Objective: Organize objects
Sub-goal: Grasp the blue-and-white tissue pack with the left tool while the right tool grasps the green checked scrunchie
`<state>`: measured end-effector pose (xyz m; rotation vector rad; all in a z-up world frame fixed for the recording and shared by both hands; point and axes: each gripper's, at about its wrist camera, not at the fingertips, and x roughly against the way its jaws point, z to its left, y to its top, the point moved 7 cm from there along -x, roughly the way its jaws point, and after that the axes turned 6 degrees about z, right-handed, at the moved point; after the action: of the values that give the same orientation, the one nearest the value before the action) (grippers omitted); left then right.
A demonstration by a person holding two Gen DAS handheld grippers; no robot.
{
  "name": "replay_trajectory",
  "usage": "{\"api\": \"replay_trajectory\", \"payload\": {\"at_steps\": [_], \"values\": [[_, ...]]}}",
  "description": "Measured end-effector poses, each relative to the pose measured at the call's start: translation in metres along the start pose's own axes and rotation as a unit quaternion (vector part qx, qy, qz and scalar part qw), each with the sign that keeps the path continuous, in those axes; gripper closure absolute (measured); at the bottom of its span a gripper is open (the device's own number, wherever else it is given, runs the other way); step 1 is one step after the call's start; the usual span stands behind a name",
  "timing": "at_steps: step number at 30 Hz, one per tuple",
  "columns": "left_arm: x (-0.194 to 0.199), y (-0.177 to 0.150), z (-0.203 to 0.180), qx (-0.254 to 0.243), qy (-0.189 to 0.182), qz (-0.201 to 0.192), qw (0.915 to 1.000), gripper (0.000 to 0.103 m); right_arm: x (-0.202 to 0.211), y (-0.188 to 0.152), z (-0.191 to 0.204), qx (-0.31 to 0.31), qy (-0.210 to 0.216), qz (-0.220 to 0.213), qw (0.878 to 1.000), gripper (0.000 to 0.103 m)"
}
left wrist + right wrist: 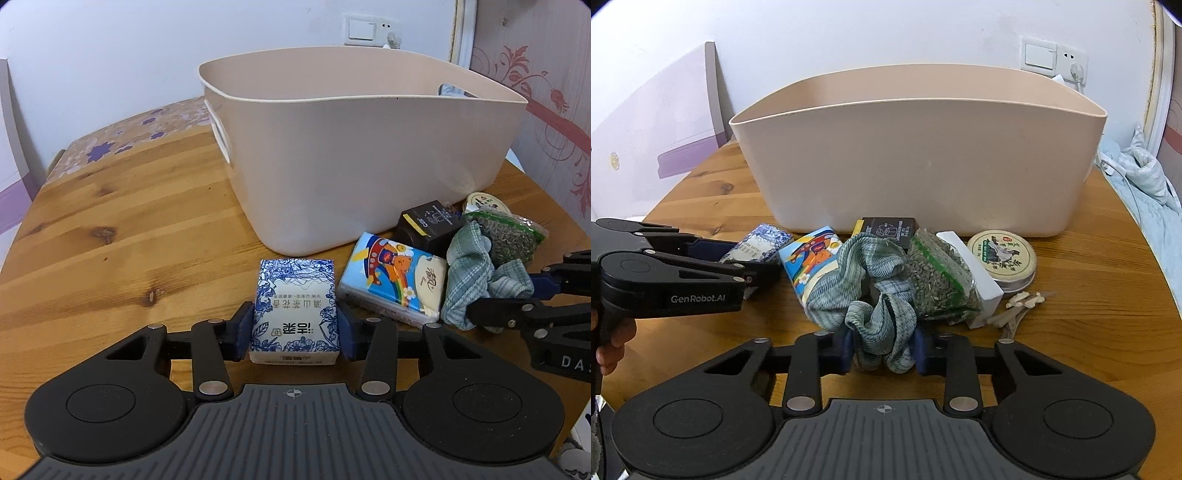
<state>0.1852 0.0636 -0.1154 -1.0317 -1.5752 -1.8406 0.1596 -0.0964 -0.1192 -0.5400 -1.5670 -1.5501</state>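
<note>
- The blue-and-white tissue pack (294,312) lay flat on the wooden table (110,229), just in front of the beige bin (351,147); its long axis ran from your left gripper (294,332) toward the bin, and its printed characters read upside down from your side.
- Your left gripper straddled the near half of that pack, its blue pads (243,334) pressed against the two long sides, so it was closed on the pack at a middling width.
- The cartoon tissue pack (395,278) lay just right of it, long axis angled from the bin's corner toward the right gripper.
- The green-grey checked cloth (879,295) sat crumpled in the middle of the row, in front of the black box (890,227) and beside the bag of dried herbs (938,277).
- Your right gripper (882,350) had narrowed to a small gap and pinched the near fold of the cloth between its fingers.
- Farther right lay a white box (982,277), a round tin (1003,254) and some pale clips (1019,306), all close to the bin's front wall.
</note>
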Motion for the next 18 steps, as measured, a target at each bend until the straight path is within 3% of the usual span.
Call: {"api": "replay_trajectory", "payload": {"at_steps": [7,18], "values": [[0.014,-0.009,0.008,0.016,0.010,-0.006,0.9998,0.056,0.015,-0.005,0.002,0.007,0.005,-0.011,1.000,0.080],[0.069,0.000,0.014,0.030,0.007,-0.064,0.9975,0.056,0.044,0.001,0.003,0.015,0.010,-0.046,0.999,0.080]]}}
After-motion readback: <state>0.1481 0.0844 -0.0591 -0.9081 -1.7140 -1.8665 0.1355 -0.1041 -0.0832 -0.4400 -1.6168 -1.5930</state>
